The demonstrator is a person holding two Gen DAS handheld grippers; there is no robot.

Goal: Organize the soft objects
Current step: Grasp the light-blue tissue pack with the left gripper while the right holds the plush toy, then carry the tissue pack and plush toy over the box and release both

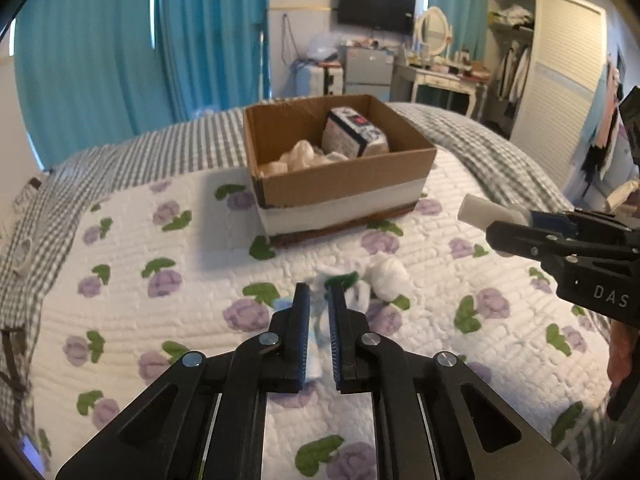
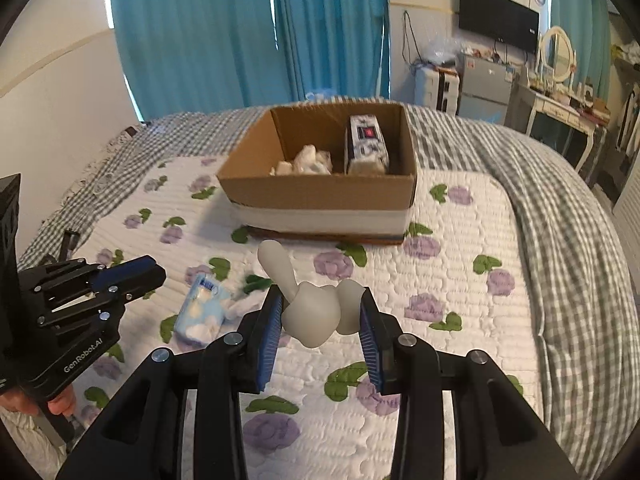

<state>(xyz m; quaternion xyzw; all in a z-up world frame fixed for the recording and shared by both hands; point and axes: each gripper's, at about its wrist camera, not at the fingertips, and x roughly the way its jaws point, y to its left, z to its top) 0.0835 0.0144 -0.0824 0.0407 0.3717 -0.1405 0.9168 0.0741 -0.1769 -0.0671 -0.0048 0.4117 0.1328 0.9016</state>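
The left gripper, fingers narrow and empty, hovers over the pale-blue soft tissue packet on the quilt. The right gripper clamps a grey rubbery rabbit-shaped toy — carry it level over the brown cardboard box rim, then open.

- A bed covered by a white quilted spread printed with purple flowers and green leaves, edged by a grey-and-white checked blanket.
- An open brown cardboard box with a white band sits on the spread.
- A pale blue tissue packet lies nearer the foreground.
- White crumpled soft items lie just beside it.
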